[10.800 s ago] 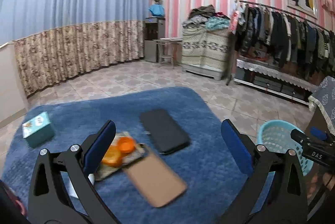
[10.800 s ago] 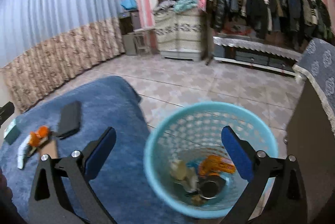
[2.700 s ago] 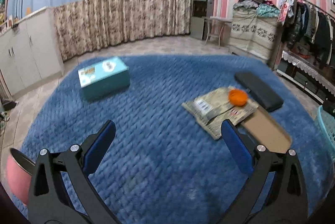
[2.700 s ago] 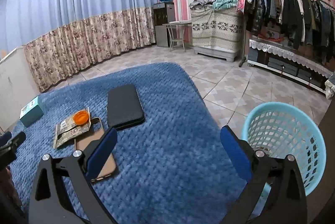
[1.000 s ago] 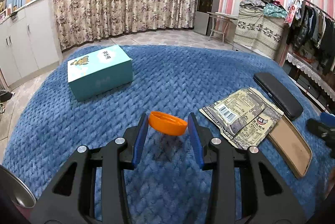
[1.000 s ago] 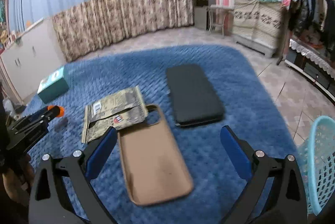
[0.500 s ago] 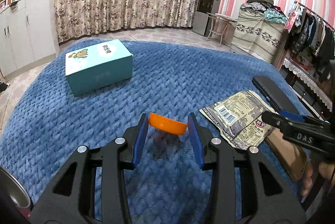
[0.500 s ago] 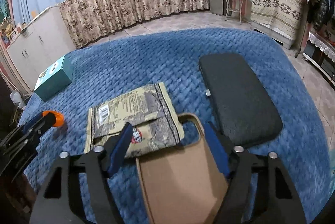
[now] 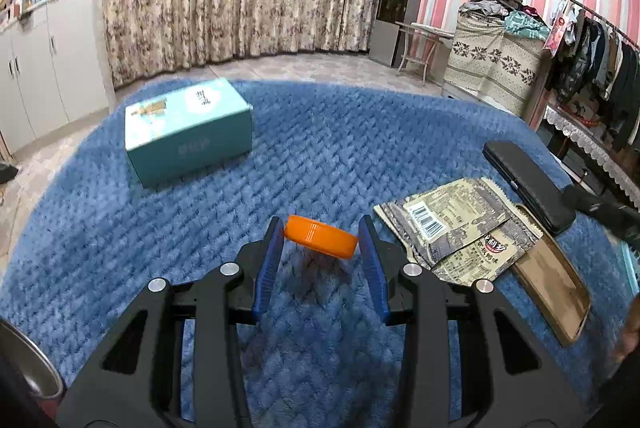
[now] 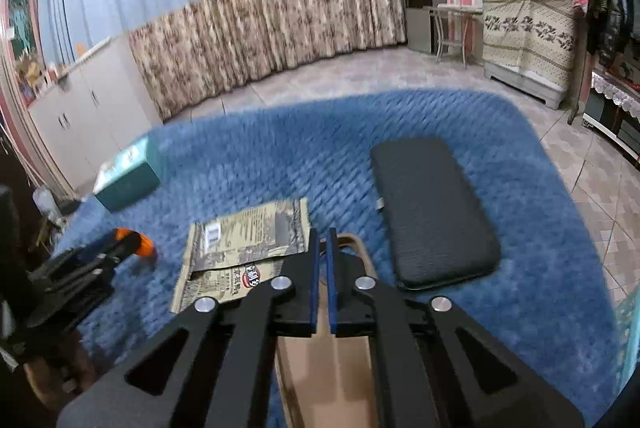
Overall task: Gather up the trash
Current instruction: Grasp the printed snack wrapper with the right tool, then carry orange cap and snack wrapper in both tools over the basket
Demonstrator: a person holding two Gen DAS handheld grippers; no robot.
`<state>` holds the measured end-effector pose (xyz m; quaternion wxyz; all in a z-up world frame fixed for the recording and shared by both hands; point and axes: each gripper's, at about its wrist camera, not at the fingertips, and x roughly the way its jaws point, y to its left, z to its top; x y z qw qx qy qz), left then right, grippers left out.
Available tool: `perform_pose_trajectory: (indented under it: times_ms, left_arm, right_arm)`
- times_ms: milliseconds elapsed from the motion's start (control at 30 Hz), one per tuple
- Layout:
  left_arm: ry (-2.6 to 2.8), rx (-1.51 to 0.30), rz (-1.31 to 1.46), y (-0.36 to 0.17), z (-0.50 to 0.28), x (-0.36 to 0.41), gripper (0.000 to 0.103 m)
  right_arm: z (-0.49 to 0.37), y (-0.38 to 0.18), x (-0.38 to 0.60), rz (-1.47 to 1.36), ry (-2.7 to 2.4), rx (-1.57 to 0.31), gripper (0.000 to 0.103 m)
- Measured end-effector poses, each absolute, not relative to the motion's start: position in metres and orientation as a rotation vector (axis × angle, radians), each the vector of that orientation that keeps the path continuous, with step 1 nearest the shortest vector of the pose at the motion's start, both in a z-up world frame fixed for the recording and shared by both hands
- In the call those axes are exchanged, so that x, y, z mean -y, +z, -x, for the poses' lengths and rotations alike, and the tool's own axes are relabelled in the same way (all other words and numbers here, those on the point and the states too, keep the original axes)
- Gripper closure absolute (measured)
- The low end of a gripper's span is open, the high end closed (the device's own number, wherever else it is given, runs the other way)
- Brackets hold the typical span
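Since the earlier frame the right gripper (image 10: 321,240) has just closed, seemingly pinching the limp, light snack wrapper (image 10: 248,248) at its corner, while the left gripper (image 9: 321,234) clamps the rigid orange cap (image 9: 320,241) by its rim.

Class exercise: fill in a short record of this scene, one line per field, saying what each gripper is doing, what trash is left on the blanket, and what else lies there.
left gripper: shut on the orange cap, held above the blue blanket
right gripper: jaws just closed at the snack wrapper edge; grip unclear
other items: teal box, black case, tan phone case
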<state>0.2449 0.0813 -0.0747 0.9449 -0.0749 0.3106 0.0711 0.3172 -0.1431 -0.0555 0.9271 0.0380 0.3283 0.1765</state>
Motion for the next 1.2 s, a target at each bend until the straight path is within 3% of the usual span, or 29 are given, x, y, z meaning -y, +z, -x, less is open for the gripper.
perform_pose_trajectory:
  times_ms: [233, 267, 367, 533, 667, 700, 767, 800, 900, 1200]
  left_arm:
    - [0.146, -0.600, 0.099, -0.071, -0.242, -0.071, 0.065]
    - [0.147, -0.606, 0.107, -0.072, -0.243, -0.073, 0.065]
    - [0.141, -0.619, 0.116, -0.076, -0.245, -0.076, 0.065]
    - [0.133, -0.625, 0.117, -0.078, -0.247, -0.076, 0.065]
    - [0.124, -0.631, 0.135, -0.079, -0.248, -0.079, 0.065]
    - [0.123, -0.632, 0.138, -0.079, -0.248, -0.080, 0.065]
    - [0.123, -0.632, 0.141, -0.080, -0.248, -0.081, 0.065]
    - [0.123, -0.632, 0.138, -0.080, -0.249, -0.081, 0.065]
    - [0.126, -0.636, 0.133, -0.080, -0.249, -0.082, 0.065]
    - [0.087, -0.583, 0.134, -0.053, -0.242, -0.059, 0.065]
  right_arm:
    - [-0.318, -0.066, 0.161, -0.164, 0.375, -0.755, 0.097]
    - [-0.320, -0.069, 0.157, -0.163, 0.378, -0.766, 0.093]
    - [-0.325, -0.078, 0.136, -0.137, 0.392, -0.772, 0.038]
    - [-0.336, -0.091, 0.110, -0.076, 0.397, -0.800, 0.038]
    - [-0.341, -0.108, 0.099, -0.027, 0.379, -0.841, 0.050]
    - [-0.340, -0.107, 0.096, -0.010, 0.403, -0.836, 0.068]
    - [-0.337, -0.106, 0.093, 0.003, 0.417, -0.830, 0.080]
    - [-0.335, -0.105, 0.093, 0.014, 0.410, -0.820, 0.096]
    - [-0.329, -0.098, 0.101, 0.013, 0.398, -0.784, 0.101]
    - [-0.278, -0.029, 0.193, -0.088, 0.300, -0.595, 0.102]
